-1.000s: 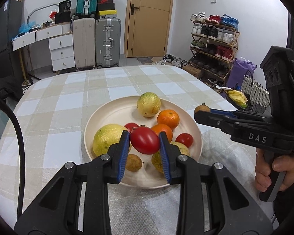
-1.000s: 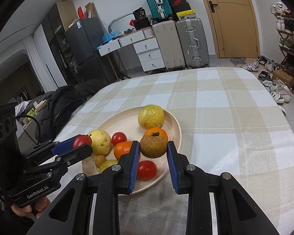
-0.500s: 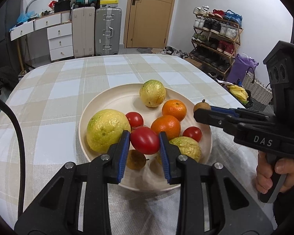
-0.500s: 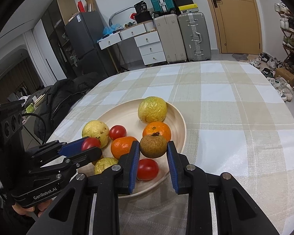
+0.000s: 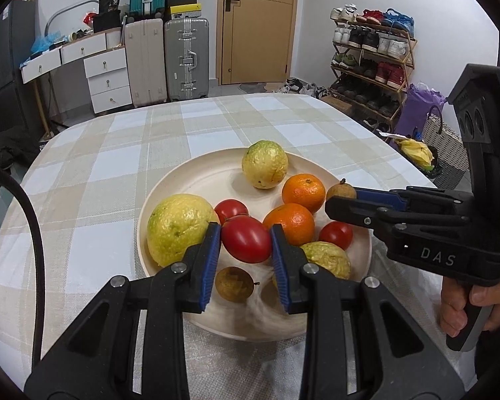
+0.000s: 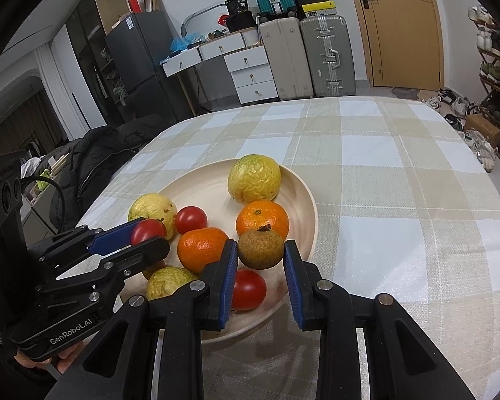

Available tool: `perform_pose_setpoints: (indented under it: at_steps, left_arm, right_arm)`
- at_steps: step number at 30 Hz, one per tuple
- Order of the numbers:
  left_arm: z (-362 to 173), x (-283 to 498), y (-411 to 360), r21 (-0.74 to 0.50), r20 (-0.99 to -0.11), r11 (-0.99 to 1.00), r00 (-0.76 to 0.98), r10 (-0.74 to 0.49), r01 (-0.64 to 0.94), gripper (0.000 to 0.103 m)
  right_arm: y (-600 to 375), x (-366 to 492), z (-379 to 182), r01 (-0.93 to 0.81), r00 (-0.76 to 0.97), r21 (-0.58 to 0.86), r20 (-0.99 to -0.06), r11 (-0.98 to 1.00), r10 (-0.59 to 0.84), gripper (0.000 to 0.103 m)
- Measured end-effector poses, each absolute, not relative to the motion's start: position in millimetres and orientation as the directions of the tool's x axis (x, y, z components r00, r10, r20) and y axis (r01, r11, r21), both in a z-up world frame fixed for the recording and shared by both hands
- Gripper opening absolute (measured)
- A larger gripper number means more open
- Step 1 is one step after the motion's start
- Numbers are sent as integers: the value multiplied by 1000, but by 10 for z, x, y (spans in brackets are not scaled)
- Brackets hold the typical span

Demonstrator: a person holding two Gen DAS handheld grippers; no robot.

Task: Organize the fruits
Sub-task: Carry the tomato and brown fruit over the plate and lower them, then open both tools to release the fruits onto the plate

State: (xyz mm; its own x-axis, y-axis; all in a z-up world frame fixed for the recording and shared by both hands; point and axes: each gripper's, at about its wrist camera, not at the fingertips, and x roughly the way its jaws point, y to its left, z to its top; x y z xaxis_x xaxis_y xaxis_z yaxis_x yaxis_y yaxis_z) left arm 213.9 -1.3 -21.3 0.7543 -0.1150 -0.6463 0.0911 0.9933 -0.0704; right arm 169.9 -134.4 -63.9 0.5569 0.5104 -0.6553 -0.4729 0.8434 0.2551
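Observation:
A cream plate (image 5: 196, 186) (image 6: 196, 190) on the checked tablecloth holds yellow-green guavas (image 5: 265, 168), two oranges (image 5: 303, 192), red tomatoes (image 5: 335, 235) and small brown fruits (image 5: 233, 282). My left gripper (image 5: 246, 238) is shut on a red tomato (image 5: 246, 238) held just above the plate's near side; it also shows in the right wrist view (image 6: 148, 231). My right gripper (image 6: 260, 250) is shut on a brown round fruit (image 6: 260, 249) above the plate's right rim, seen in the left wrist view too (image 5: 341, 191).
The checked table (image 6: 400, 180) stretches beyond and to the right of the plate. Suitcases (image 5: 186, 60), drawers (image 5: 108, 80), a door and a shoe rack (image 5: 370, 63) stand behind it. A dark jacket (image 6: 96, 153) lies off the left edge.
Both grippers have come lower and closer over the plate, each still holding its fruit. The plate looks larger and nearer in both views.

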Motion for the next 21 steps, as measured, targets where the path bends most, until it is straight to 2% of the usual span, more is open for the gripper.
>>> perform_pose_setpoints:
  at_steps: [3,4,6,7,10,11,12,14,17,20,21]
  left_arm:
    - [-205,2110,-6,-72,-643,994,758,-111,84,28]
    - [-199,2091,-9,-70,-640,994,760,-112,88,28]
    - [-189,2048,-29,-56,-640,994,761,-105,90,31]
    - [-182,2021,-38,-53,-640,994,761,-107,95,33]
    - [-131,1906,-52,-47,-615,994,781,-108,100,51]
    - [-99,1853,-52,-49,-598,994,794,-111,102,62]
    - [-63,1797,-50,-50,-579,993,807,-115,105,72]
    - [18,1671,-42,-48,-538,994,836,-109,98,83]
    - [116,1497,-6,-68,-501,993,857,-121,100,88]
    - [173,1323,50,-91,-478,991,869,-126,94,101]
    - [187,1261,66,-94,-460,992,880,-121,88,102]
  right_arm:
    - [-1335,1670,-630,-479,558,245,-656,843,508,32]
    - [-1337,1664,-625,-478,564,241,-654,845,505,35]
    - [-1368,1618,-597,-477,580,247,-633,843,513,50]
    - [-1391,1589,-576,-472,594,245,-622,847,510,51]
    - [-1458,1493,-492,-470,627,226,-595,853,503,57]
    - [-1493,1449,-463,-473,636,226,-581,852,508,68]
    - [-1527,1408,-434,-475,645,226,-568,851,511,85]
    - [-1617,1311,-371,-473,675,228,-527,851,517,101]
    - [-1721,1215,-306,-491,671,253,-500,834,547,103]
    - [-1778,1104,-269,-512,674,252,-475,821,566,103]
    - [-1788,1054,-259,-518,679,244,-466,820,567,103]
